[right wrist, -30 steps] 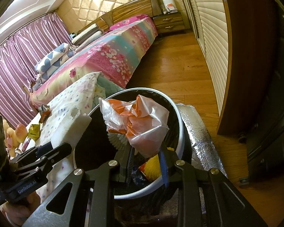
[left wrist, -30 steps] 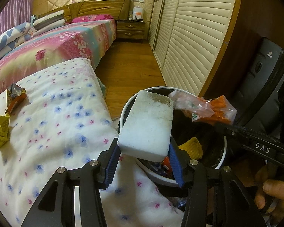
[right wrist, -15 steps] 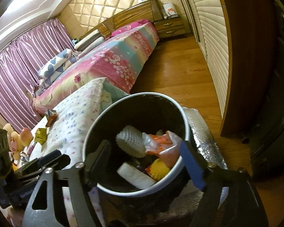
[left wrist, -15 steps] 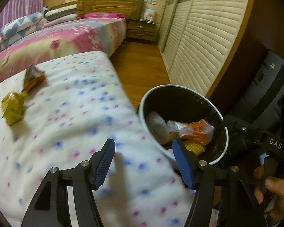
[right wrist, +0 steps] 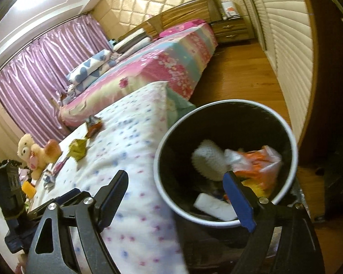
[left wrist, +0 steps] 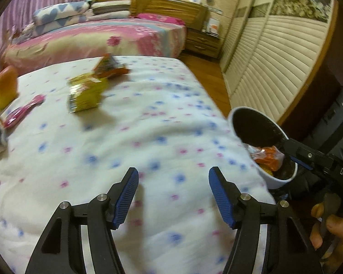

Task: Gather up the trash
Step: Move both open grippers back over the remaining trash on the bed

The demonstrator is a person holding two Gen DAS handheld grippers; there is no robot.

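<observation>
My left gripper (left wrist: 173,171) is open and empty over the white spotted bedspread (left wrist: 125,141). Ahead of it lie a yellow wrapper (left wrist: 84,93) and an orange wrapper (left wrist: 109,67), also visible as the yellow wrapper (right wrist: 79,147) and the orange wrapper (right wrist: 93,127). The black bin (right wrist: 228,123) stands beside the bed. Inside it are a white foam block (right wrist: 213,206), a white foam net (right wrist: 209,159) and an orange plastic bag (right wrist: 260,164). My right gripper (right wrist: 175,174) hovers at the bin's near rim, its jaws opening with nothing between them.
A teddy bear (right wrist: 34,153) and a pink item (left wrist: 22,113) sit at the bedspread's far left. A big bed (left wrist: 103,36) lies beyond. A louvred wardrobe (left wrist: 274,57) lines the right side, with wooden floor (right wrist: 240,68) between. A dark case (left wrist: 331,118) stands behind the bin.
The left gripper let go of the white foam block and the right let go of the orange bag; both now lie in the bin. The left gripper swung left over the bedspread.
</observation>
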